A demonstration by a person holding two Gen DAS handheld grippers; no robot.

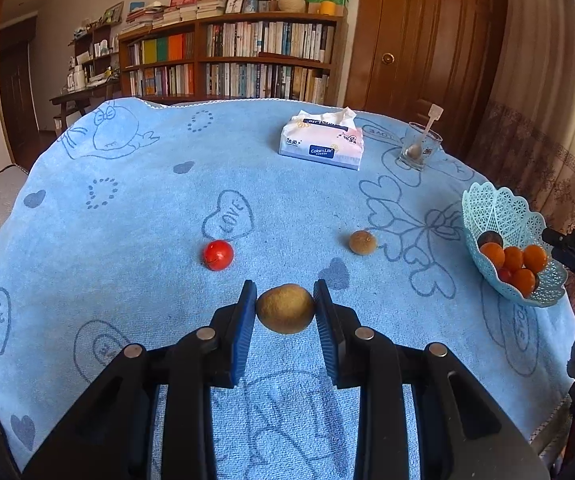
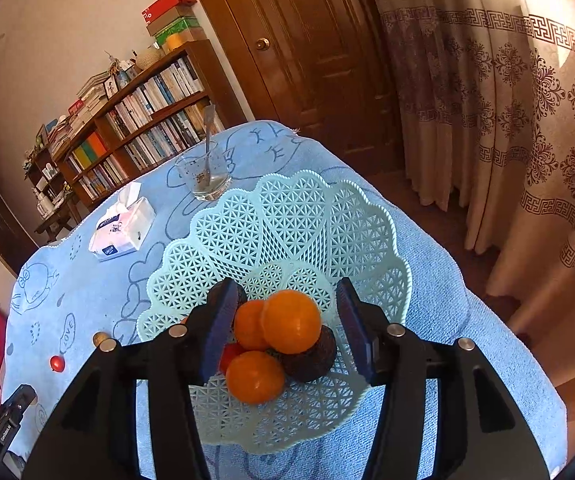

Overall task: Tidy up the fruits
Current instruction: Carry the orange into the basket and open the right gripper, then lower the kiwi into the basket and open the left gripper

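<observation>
Kiwi pinched, basket waiting

Left wrist view: left gripper [image 1: 285, 300] clamps a kiwi [image 1: 285, 309] above the blue towel [image 1: 127, 220]; tomato [image 1: 217, 255] lies nearby.
Right wrist view: right gripper [image 2: 285, 320], fingers apart, hovers over the basket [image 2: 287, 216] of oranges [image 2: 292, 321].

the desk under the light blue towel with love hearts [image 1: 135, 216] has a wide bare stretch on the left side and in the middle. the small red round fruit [image 1: 218, 255] and the little brown round fruit [image 1: 362, 242] sit well apart, with bare towel between them. the pink and white tissue pack [image 1: 321, 141] and the clear glass cup with a spoon [image 1: 419, 148] stand near the far edge. the pale green lacy plastic basket [image 2: 287, 216] stands at the right edge, with bare room by its far wall.
</observation>
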